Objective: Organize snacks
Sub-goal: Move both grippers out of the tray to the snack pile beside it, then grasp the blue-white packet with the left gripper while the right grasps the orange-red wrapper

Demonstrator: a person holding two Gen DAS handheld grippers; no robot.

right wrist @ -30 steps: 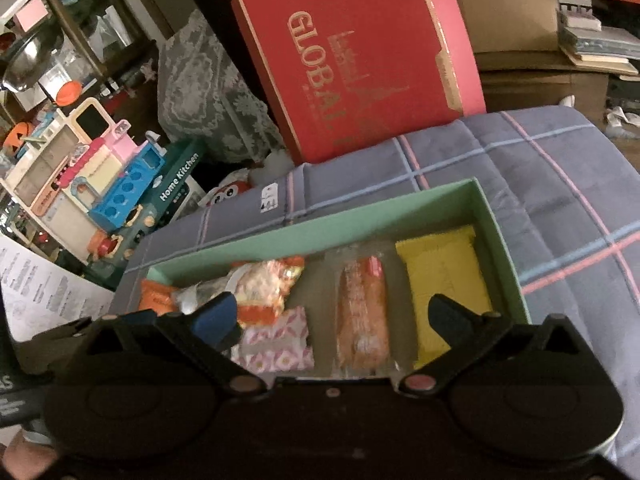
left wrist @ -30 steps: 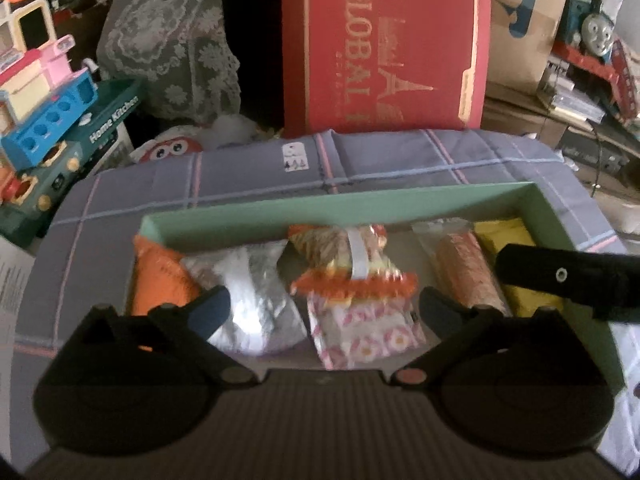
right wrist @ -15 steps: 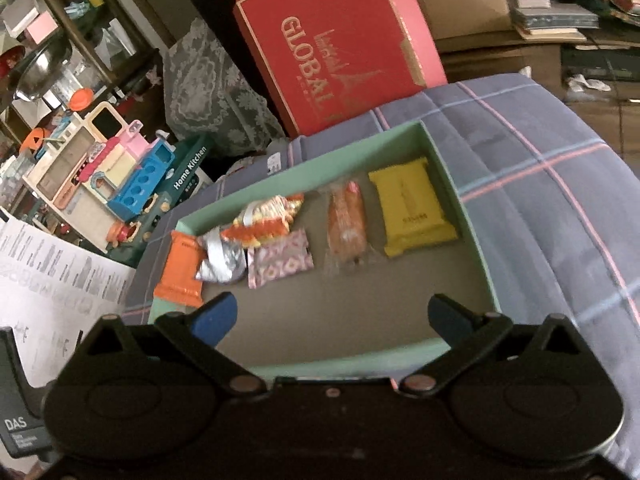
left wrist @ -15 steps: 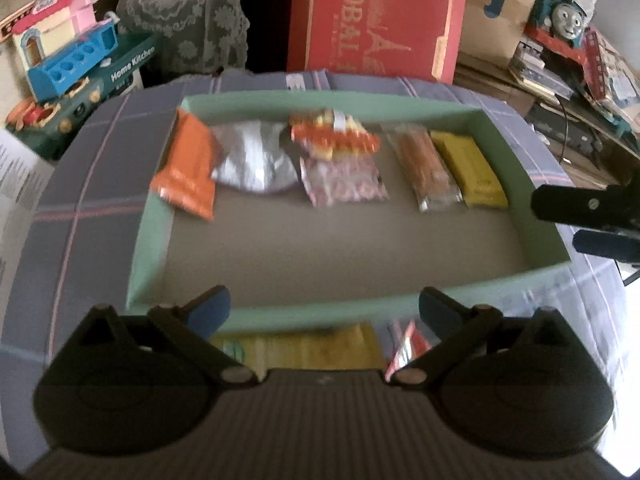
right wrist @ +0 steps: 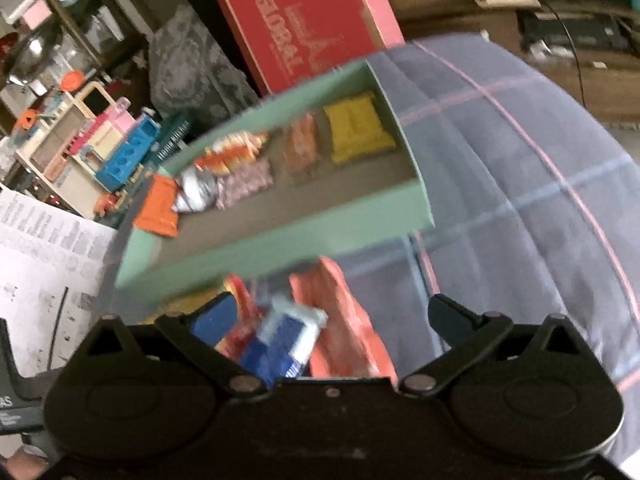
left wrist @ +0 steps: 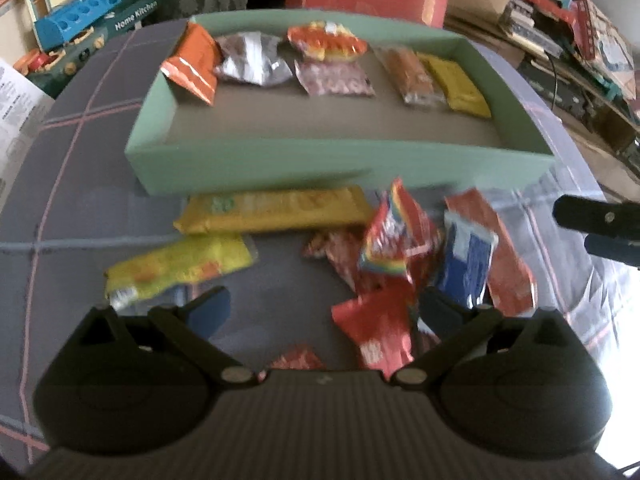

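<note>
Long yellow foil snack bar (left wrist: 276, 208) lying parallel to shallow green cardboard tray (left wrist: 340, 162); left gripper (left wrist: 324, 308) and right gripper (right wrist: 330, 320) spread, empty.

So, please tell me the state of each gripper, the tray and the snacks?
Left gripper: open, empty.
Right gripper: open, empty.
Green tray: open-topped, partly filled.
Six packets: lying in a row along the tray's far side.
Loose snacks: scattered on the cloth before the tray.

L gripper (left wrist: 323, 310), R gripper (right wrist: 328, 320); both agape
</note>
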